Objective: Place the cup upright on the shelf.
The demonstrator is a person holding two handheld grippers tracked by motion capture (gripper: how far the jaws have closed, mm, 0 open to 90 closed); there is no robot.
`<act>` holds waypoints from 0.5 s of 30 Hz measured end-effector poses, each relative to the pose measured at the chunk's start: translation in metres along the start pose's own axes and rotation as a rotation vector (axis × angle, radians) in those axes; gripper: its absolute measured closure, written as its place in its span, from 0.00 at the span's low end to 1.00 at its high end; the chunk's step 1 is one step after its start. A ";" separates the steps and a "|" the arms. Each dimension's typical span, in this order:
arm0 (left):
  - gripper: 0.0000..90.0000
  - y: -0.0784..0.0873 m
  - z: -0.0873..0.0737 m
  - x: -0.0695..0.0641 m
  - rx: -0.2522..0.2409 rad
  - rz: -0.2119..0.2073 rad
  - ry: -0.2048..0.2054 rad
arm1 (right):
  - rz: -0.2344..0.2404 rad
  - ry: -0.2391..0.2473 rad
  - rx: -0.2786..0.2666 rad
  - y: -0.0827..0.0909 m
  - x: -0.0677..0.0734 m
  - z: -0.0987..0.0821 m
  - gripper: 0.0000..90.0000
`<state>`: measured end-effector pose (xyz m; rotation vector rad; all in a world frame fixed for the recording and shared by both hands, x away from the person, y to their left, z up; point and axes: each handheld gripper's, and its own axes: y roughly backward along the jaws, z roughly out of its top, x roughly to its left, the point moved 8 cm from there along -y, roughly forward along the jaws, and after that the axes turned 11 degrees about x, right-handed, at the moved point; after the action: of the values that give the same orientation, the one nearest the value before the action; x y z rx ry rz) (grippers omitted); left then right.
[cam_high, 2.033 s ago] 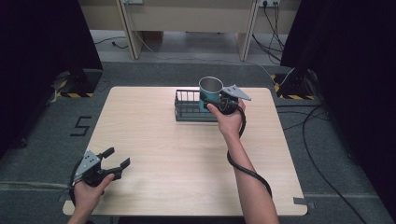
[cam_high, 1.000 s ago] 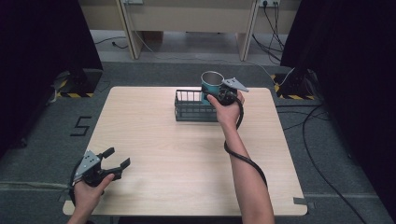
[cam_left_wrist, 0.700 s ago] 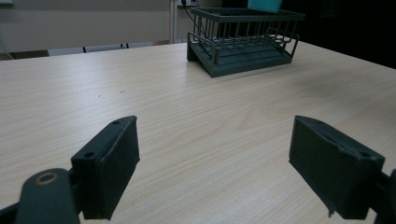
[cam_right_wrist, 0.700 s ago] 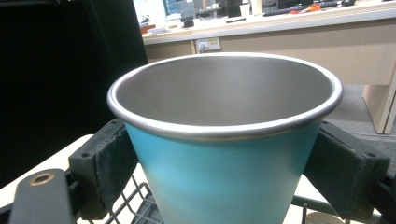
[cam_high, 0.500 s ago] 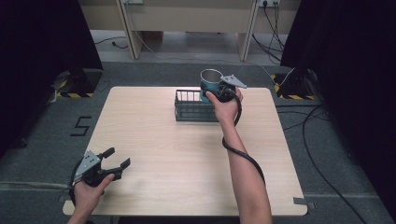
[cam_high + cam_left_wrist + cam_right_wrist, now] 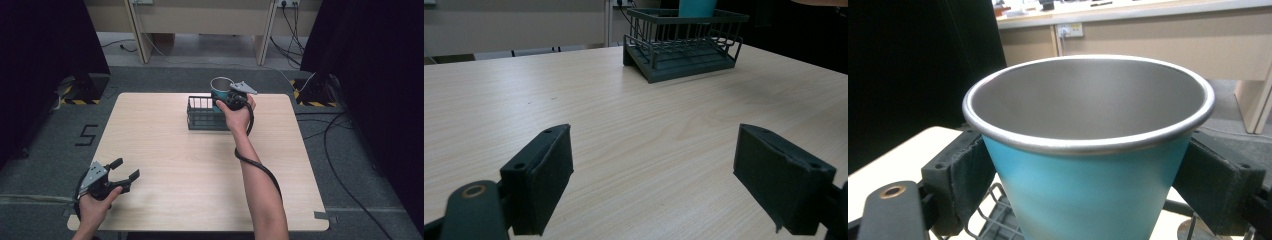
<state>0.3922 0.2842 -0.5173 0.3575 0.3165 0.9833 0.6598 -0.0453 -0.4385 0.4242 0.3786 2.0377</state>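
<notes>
A teal cup (image 6: 219,89) with a steel rim and inside stands upright in my right gripper (image 6: 226,102), which is shut on its sides. The cup (image 6: 1088,165) sits between both jaw pads, over the right end of a dark wire rack (image 6: 205,114) at the far middle of the table. Rack wires (image 6: 998,220) show just below the cup. My left gripper (image 6: 120,176) rests low at the table's near left corner, open, with bare tabletop between its pads (image 6: 541,185). From there the rack (image 6: 684,45) lies far ahead with the cup (image 6: 696,7) at its back.
The light wooden table (image 6: 165,155) has its near edge just behind the left hand. A black cable (image 6: 257,167) trails from the right gripper along the forearm. Dark curtains flank both sides; desk legs and floor cables lie beyond the far edge.
The right gripper has carried the cup slightly farther back and higher over the rack's right end. The left gripper has stayed still and open.
</notes>
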 end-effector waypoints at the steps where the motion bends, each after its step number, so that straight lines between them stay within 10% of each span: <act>1: 0.17 0.000 0.000 0.000 0.000 -0.001 0.001 | 0.000 0.000 0.000 0.000 0.000 0.000 0.17; 15: 0.17 0.000 0.000 0.000 0.000 -0.004 0.000 | -0.013 0.026 0.088 -0.012 0.001 -0.017 0.17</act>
<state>0.3921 0.2838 -0.5175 0.3562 0.3174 0.9796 0.6607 -0.0405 -0.4591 0.4479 0.4875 2.0212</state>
